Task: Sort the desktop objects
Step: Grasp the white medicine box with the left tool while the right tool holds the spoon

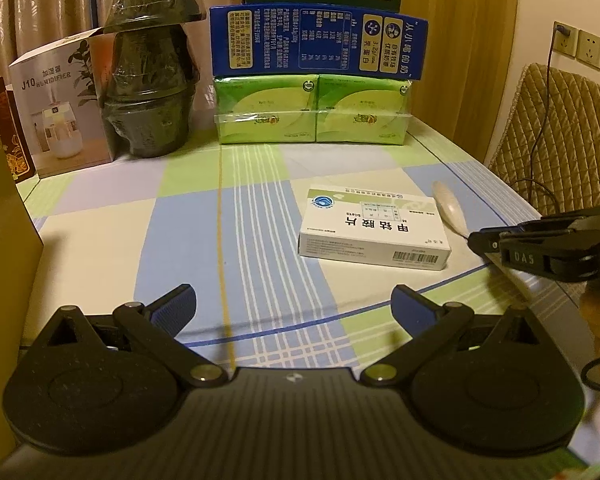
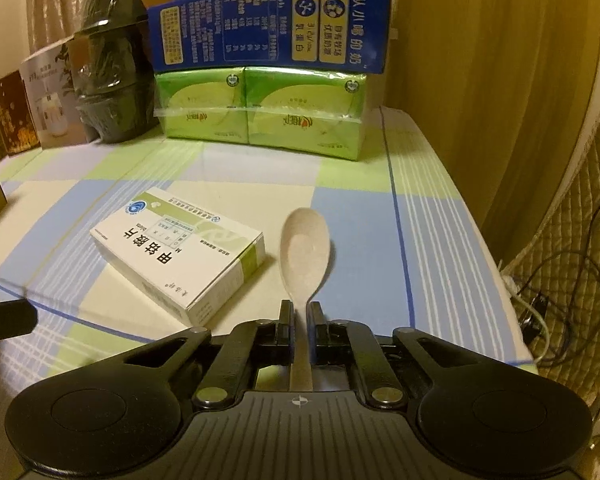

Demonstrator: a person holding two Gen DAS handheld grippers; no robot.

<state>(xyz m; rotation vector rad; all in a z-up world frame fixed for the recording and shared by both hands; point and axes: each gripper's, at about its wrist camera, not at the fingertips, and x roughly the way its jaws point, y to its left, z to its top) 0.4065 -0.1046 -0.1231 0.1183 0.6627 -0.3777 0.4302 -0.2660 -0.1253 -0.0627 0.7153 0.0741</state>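
Observation:
A white and green medicine box (image 1: pixel 374 228) lies flat on the checked tablecloth (image 1: pixel 228 216); it also shows in the right wrist view (image 2: pixel 180 256). A pale spoon (image 2: pixel 304 252) lies just right of the box, bowl pointing away. My right gripper (image 2: pixel 300 314) is shut on the spoon's handle; it shows from the side in the left wrist view (image 1: pixel 540 248), with the spoon (image 1: pixel 450 208) ahead of it. My left gripper (image 1: pixel 294 300) is open and empty, low over the near part of the table, left of the box.
At the back stand green tissue packs (image 1: pixel 314 110) with a blue carton (image 1: pixel 318 42) on top, wrapped black pots (image 1: pixel 148 80), and a humidifier box (image 1: pixel 64 108). A cardboard box (image 1: pixel 0 280) is at the left. A quilted chair (image 1: pixel 552 132) and cables are right of the table.

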